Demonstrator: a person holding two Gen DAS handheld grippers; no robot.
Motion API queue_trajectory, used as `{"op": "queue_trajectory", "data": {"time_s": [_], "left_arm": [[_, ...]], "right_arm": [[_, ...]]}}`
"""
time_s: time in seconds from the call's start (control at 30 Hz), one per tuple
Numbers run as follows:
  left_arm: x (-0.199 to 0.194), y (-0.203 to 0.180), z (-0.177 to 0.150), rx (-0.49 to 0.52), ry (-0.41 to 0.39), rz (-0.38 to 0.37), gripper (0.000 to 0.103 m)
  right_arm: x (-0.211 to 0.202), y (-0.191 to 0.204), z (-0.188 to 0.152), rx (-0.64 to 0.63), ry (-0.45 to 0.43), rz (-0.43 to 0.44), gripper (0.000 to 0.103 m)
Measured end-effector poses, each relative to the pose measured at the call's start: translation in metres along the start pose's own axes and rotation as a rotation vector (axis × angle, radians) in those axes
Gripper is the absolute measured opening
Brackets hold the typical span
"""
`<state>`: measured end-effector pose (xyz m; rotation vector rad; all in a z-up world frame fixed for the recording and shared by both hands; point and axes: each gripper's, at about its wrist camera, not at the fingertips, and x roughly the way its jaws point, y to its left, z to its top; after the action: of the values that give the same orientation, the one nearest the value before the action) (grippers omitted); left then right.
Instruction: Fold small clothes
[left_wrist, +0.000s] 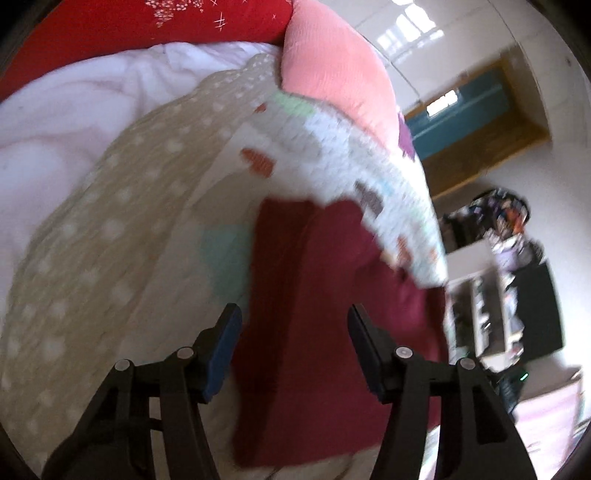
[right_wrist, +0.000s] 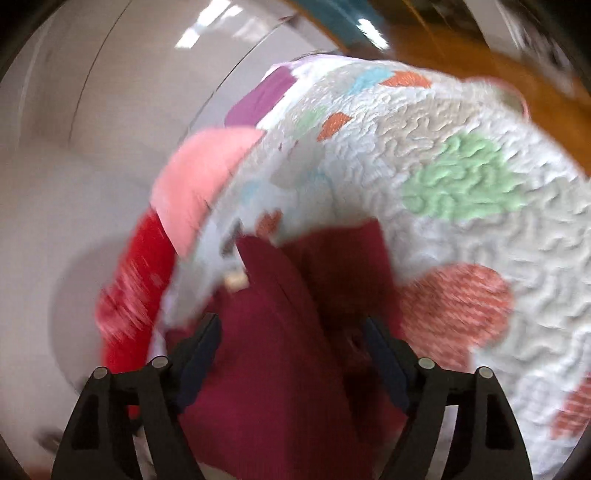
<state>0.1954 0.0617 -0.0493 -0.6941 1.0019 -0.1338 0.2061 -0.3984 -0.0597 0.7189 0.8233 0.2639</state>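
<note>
Maroon garment (left_wrist: 317, 314), blurred, seemingly unlabelled, lies on quilt (left_wrist: 122, 258).

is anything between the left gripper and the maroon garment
Nothing visible is. The left gripper is open, with the maroon garment lying directly ahead between its fingers on the patterned quilt. The quilt's edge overlaps only the garment's far end.

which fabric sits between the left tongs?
The dark maroon garment. The beige dotted cloth lies left; the patchwork quilt beyond.
</note>
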Motion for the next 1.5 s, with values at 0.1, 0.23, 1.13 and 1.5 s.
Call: {"op": "queue_trajectory", "data": {"time_s": [0.1, 0.23, 1.13, 1.5], "left_arm": [[0.0, 0.011, -0.032, 0.044, 0.029, 0.05, 0.059], [0.008, 0.02, -0.06, 0.071, 0.053, 0.065, 0.059], [-0.061, -0.021, -0.12, 0.188, -0.049, 0.008, 0.044], [-0.066, 0.018, -0.124, 0.068, -0.055, 0.019, 0.053]], "right_arm": [[-0.001, -0.002, -0.024, -0.136, 0.022, -0.106, 0.076], [0.003, -0.011, -0.054, -0.213, 0.038, -0.196, 0.043], [0.018, 0.081, -0.047, -0.446, -0.008, -0.184, 0.042], [0.025, -0.001, 0.021, -0.151, -0.081, -0.465, 0.047]]}}
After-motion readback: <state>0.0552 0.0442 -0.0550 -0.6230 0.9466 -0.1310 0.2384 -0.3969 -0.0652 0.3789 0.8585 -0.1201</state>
